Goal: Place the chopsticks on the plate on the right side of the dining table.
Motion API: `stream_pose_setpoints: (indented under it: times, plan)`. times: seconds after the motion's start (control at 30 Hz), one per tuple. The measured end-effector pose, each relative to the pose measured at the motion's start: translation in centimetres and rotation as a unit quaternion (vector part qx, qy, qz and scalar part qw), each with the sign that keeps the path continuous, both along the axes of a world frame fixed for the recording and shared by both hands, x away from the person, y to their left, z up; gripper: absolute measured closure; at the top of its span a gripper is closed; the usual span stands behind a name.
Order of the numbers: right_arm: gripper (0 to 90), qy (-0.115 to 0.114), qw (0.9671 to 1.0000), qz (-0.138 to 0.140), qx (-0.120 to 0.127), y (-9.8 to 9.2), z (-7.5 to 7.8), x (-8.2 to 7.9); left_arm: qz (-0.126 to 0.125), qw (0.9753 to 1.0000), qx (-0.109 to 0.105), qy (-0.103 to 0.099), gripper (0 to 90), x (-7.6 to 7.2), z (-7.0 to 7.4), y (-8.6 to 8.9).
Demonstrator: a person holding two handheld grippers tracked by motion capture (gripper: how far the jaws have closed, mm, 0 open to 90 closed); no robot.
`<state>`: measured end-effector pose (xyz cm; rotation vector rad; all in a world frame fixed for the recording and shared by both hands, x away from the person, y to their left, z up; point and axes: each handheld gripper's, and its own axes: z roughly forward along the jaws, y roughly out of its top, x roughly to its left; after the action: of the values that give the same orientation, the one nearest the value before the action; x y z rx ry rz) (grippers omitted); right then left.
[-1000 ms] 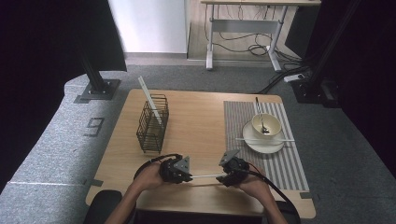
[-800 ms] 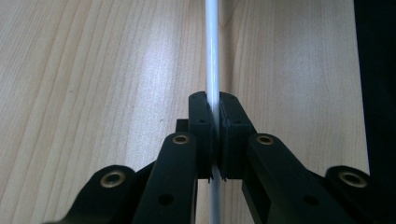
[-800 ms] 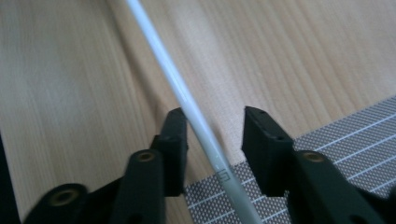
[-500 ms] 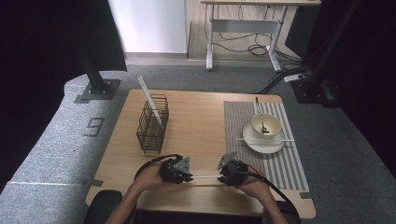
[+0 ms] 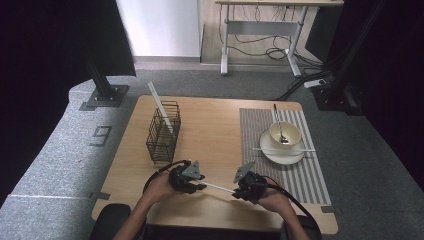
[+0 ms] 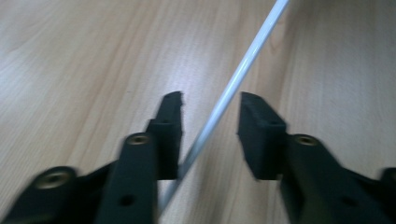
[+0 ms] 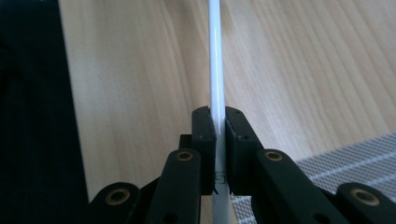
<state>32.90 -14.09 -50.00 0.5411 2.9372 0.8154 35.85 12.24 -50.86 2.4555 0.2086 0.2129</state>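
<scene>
We see a white chopstick (image 5: 218, 187) low over the tabletop (image 5: 215, 130) near its front edge, spanning btwn both grippers. Right gripper (image 7: 219, 122): jaws clamped tight on it. Left gripper (image 6: 209, 119): jaws spread apart, chopstick running diagonally btwn them, touching one jaw.

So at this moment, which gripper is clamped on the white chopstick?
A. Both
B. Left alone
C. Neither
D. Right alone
D: in the right gripper view the right gripper has its jaws shut on the white chopstick, while the left gripper stands open, the chopstick passing between its jaws.
</scene>
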Motion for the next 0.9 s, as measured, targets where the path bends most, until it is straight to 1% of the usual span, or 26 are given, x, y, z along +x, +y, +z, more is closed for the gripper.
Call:
stream_pose_setpoints:
  times: [0.03, 0.13, 0.2, 0.27, 0.3, 0.4, 0.43, 0.47, 0.53, 0.6, 0.7, 0.83, 0.9]
  plan:
    - [83.1, -0.001, 1.0000, -0.003, -0.002, -0.1, 0.0, 0.1, 0.007, 1.0000, -0.002, 0.000, 54.4, 0.1, 0.0, 0.1]
    - [83.0, -0.007, 0.9999, -0.012, 0.000, -0.3, 0.1, 0.2, 0.032, 0.9992, -0.020, 0.012, 42.8, 0.4, 0.1, 0.3]
    - [83.0, -0.013, 0.9998, -0.017, 0.000, -0.4, 0.2, 0.3, 0.050, 0.9979, -0.032, 0.027, 36.6, 0.6, 0.1, 0.5]
    - [83.0, -0.014, 0.9996, -0.025, -0.001, -0.7, 0.3, 0.4, 0.072, 0.9954, -0.051, 0.039, 31.0, 0.8, 0.2, 0.8]
    - [83.0, -0.015, 0.9995, -0.027, -0.001, -0.9, 0.3, 0.4, 0.079, 0.9945, -0.056, 0.041, 28.6, 0.9, 0.2, 0.9]
    - [83.0, -0.016, 0.9995, -0.028, -0.003, -1.4, 0.4, 0.5, 0.104, 0.9916, -0.067, 0.038, 21.2, 1.0, 0.3, 1.3]
    - [83.0, -0.016, 0.9994, -0.029, -0.003, -1.6, 0.4, 0.6, 0.112, 0.9905, -0.072, 0.037, 20.0, 1.1, 0.3, 1.4]
    - [83.0, -0.016, 0.9994, -0.032, -0.003, -1.8, 0.4, 0.7, 0.114, 0.9901, -0.073, 0.035, 18.9, 1.1, 0.4, 1.4]
    - [83.0, -0.016, 0.9992, -0.037, -0.003, -2.1, 0.5, 0.8, 0.125, 0.9885, -0.077, 0.035, 15.5, 1.2, 0.4, 1.5]
    - [83.0, -0.015, 0.9988, -0.046, -0.002, -2.5, 0.6, 0.9, 0.133, 0.9873, -0.081, 0.033, 14.4, 1.3, 0.4, 1.7]
    - [83.0, -0.019, 0.9982, -0.057, 0.003, -3.2, 0.8, 1.0, 0.147, 0.9846, -0.089, 0.034, 12.2, 1.4, 0.4, 1.9]
    - [83.1, -0.026, 0.9969, -0.073, 0.010, -4.1, 1.3, 1.1, 0.155, 0.9822, -0.099, 0.038, 7.4, 1.4, 0.3, 2.0]
    - [83.0, -0.031, 0.9960, -0.083, 0.015, -4.6, 1.5, 1.2, 0.158, 0.9818, -0.098, 0.038, 3.3, 1.4, 0.1, 2.0]
